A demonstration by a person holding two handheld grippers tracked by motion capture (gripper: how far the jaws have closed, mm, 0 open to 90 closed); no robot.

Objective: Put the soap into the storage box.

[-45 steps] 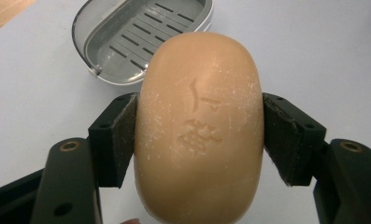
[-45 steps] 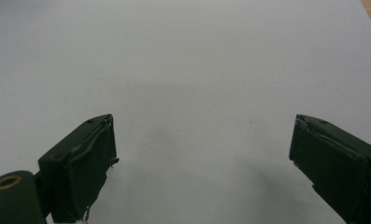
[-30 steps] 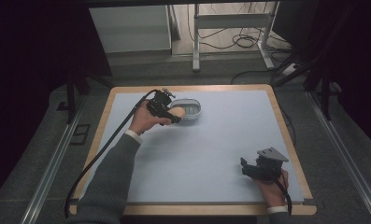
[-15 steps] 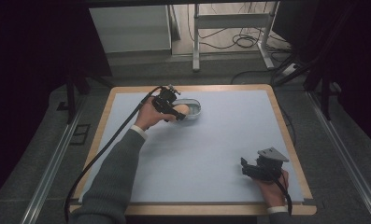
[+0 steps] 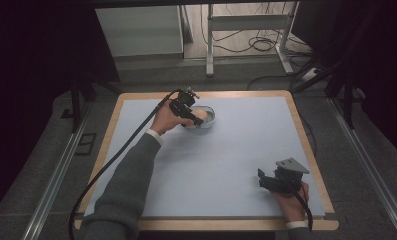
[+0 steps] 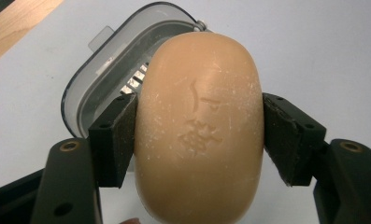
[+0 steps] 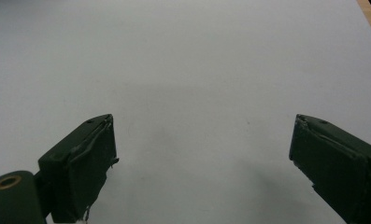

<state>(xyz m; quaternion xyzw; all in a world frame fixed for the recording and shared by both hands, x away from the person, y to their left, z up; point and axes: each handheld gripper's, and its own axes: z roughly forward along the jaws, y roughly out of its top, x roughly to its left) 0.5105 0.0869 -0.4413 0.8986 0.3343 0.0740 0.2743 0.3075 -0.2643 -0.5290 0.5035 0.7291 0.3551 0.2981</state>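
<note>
A tan oval bar of soap (image 6: 199, 126) with stamped marks sits between the two black pads of my left gripper (image 6: 199, 135), which is shut on it. Just beyond and below the soap lies a clear grey soap dish (image 6: 106, 81) with a ribbed floor. In the high view the left gripper (image 5: 193, 116) holds the soap (image 5: 198, 116) over the near edge of the dish (image 5: 208, 116), at the table's far middle-left. My right gripper (image 5: 262, 181) rests near the front right of the table; its jaws (image 7: 202, 163) stand wide open over bare mat.
A pale blue mat (image 5: 226, 155) covers the table, with a wooden border (image 5: 306, 145) around it. The left gripper's black cable (image 5: 111, 160) trails along the sleeve toward the front left. A white cabinet (image 5: 138, 30) and metal frame legs (image 5: 211, 45) stand beyond the table.
The left hand has carried the soap a little farther away and rightward, toward the dish. The right gripper has stayed put.
</note>
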